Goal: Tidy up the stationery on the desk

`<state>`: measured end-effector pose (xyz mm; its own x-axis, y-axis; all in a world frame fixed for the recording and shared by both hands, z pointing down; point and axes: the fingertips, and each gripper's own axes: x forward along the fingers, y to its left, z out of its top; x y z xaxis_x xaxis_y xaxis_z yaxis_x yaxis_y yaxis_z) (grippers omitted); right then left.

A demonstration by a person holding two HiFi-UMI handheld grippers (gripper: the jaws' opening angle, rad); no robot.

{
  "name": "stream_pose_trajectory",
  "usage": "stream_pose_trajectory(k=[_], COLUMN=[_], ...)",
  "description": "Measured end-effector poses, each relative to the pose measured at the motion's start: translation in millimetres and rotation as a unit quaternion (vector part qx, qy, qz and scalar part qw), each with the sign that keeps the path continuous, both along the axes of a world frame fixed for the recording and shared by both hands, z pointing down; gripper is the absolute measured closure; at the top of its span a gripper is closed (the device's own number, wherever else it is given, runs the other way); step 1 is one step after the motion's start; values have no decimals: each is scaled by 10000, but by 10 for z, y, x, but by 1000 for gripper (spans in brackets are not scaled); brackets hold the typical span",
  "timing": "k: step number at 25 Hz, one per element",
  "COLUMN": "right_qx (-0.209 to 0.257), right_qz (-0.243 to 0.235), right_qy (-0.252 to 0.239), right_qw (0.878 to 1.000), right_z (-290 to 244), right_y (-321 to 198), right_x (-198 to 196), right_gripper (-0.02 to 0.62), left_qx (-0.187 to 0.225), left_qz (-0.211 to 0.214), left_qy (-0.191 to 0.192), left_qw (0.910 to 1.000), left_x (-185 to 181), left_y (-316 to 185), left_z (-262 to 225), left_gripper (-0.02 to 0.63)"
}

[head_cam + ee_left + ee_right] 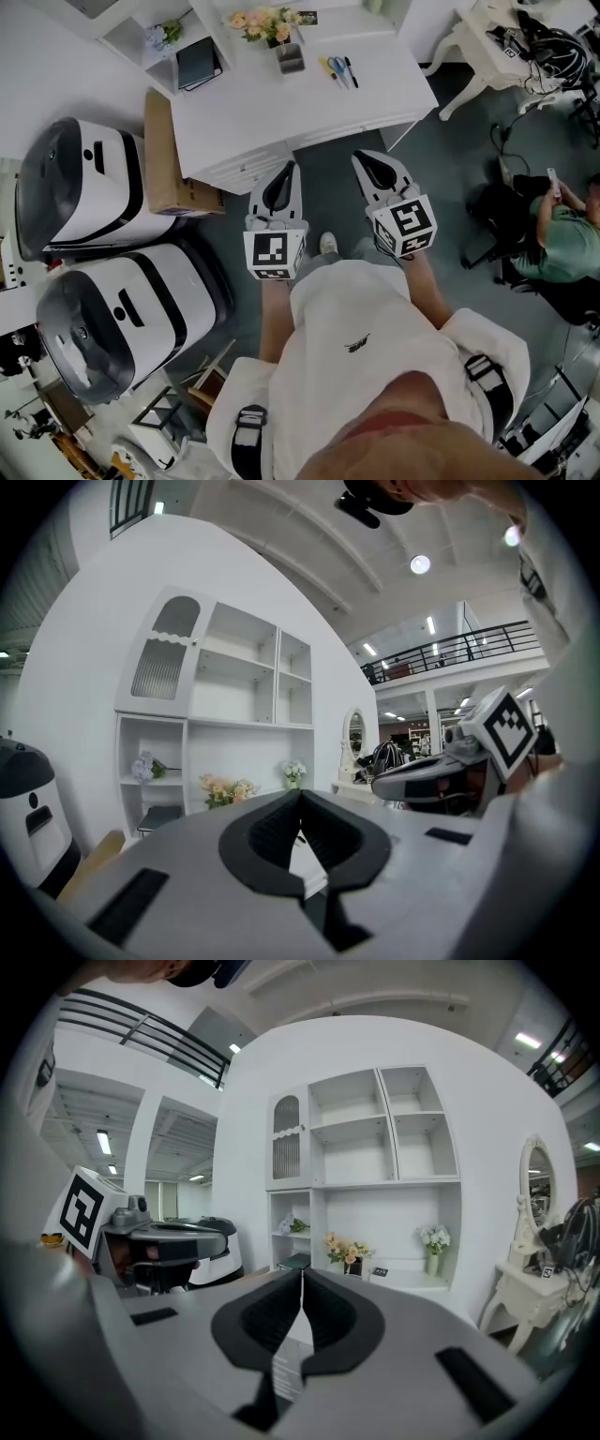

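Several pens [337, 70] lie on the white desk [281, 112] near its right side. A small grey holder [290, 58] stands at the desk's back, beside a bunch of flowers [267, 23]. A dark notebook [198, 63] rests on a low shelf left of the desk. My left gripper [292, 167] and my right gripper [361, 157] hover side by side just short of the desk's front edge. Both are shut with nothing in them. In the left gripper view the jaws [300, 794] meet at the tips; in the right gripper view my right gripper [302, 1274] does the same.
A cardboard box [169, 159] leans at the desk's left end. Two white rounded machines [84, 183] [122, 314] stand on the floor to the left. A seated person [562, 234] is at the right, behind them a white side table [506, 47] with cables. A white shelf unit [375, 1176] rises behind the desk.
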<state>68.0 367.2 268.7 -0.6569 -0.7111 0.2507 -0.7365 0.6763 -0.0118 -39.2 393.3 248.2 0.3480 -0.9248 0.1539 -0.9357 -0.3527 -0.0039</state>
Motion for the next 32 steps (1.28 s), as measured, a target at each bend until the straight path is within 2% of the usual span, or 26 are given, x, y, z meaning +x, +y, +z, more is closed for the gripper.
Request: stream_pose_trajectory(k=[13,19,32], right_qx=[65,48,-218], right_qz=[131,90,-205], right_qy=[32,22,16], right_qw=[9999,9999,9995], right_z=[0,40,287], right_y=[-593,-896,-1926], right_x=[-150,-176,-290], right_gripper=[598,598,598], left_qx=[11,34,-93], left_qz=[92,71,54], left_qy=[36,-68,-203], left_qw=[10000,9999,9997], left_x=[-184,-198,-161], left_y=[-604,-904,-1881], left_z=[59,89,300], left_gripper=[606,606,606])
